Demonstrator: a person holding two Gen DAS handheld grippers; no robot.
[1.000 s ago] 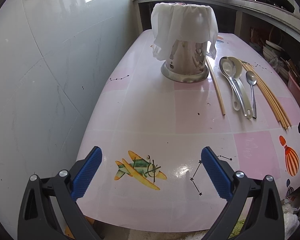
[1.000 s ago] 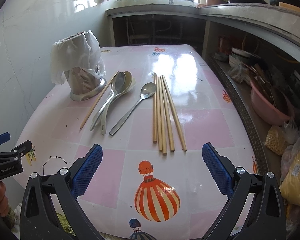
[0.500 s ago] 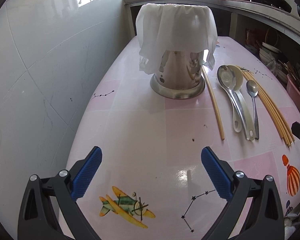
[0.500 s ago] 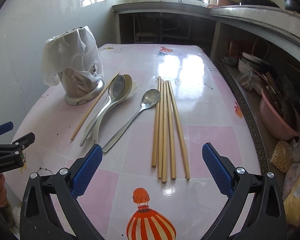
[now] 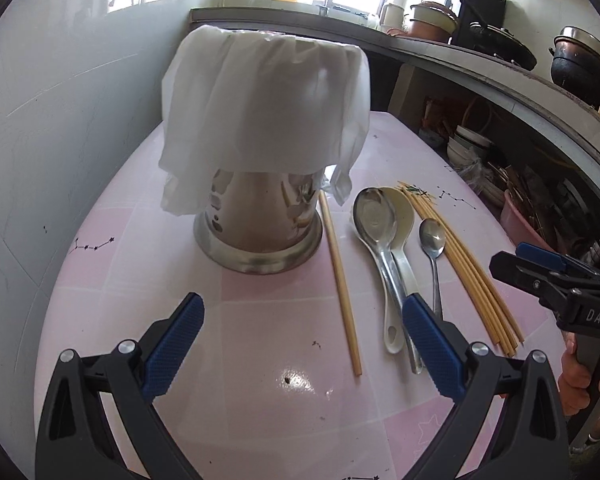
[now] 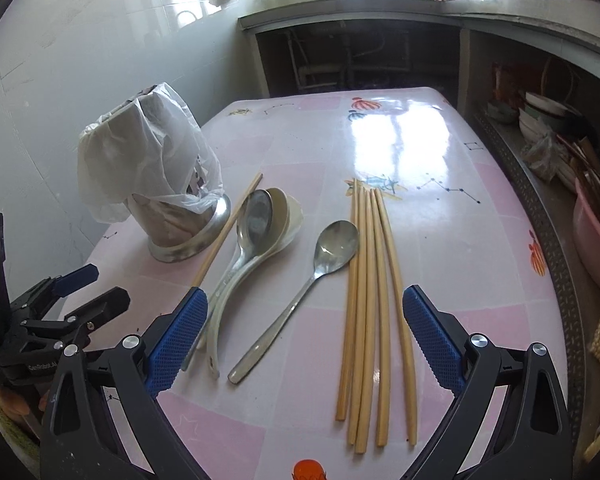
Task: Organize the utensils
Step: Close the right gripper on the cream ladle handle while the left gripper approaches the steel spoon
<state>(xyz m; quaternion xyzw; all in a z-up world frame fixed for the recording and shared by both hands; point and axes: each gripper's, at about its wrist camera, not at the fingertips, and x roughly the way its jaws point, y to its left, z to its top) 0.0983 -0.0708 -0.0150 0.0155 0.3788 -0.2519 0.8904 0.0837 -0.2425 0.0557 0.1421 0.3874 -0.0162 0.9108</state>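
Near the table's left edge, in the left wrist view, a steel utensil holder (image 5: 260, 224) stands upright under a white plastic bag (image 5: 264, 104), ahead of the left gripper (image 5: 302, 350), whose fingers are spread and empty. A lone chopstick (image 5: 340, 284) lies just right of the holder.

From the right wrist view, the right gripper (image 6: 302, 338) is closing with nothing pressed; a metal spoon (image 6: 300, 300) and five bamboo chopsticks (image 6: 374, 308) lie between its fingers, long axes running from the near edge toward the far edge.
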